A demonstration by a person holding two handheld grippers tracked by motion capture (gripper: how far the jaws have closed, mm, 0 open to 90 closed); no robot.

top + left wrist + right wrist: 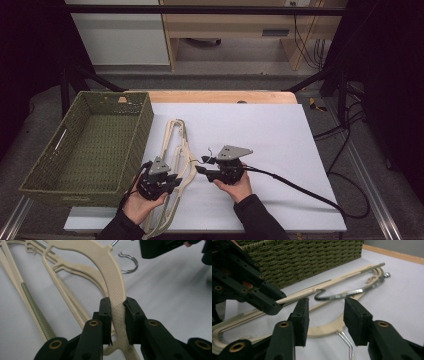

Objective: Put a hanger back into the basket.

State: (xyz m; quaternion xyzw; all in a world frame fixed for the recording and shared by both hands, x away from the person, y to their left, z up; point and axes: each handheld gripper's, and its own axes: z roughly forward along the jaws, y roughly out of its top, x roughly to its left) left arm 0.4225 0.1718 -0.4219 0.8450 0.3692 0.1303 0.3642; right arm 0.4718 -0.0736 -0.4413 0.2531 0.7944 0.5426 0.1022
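Counting two hangers, one basket

Cream hangers — matt, finely textured plastic with shiny metal hooks; basket at nine o'clock — rough olive woven fibre; table sheet smooth, matt.
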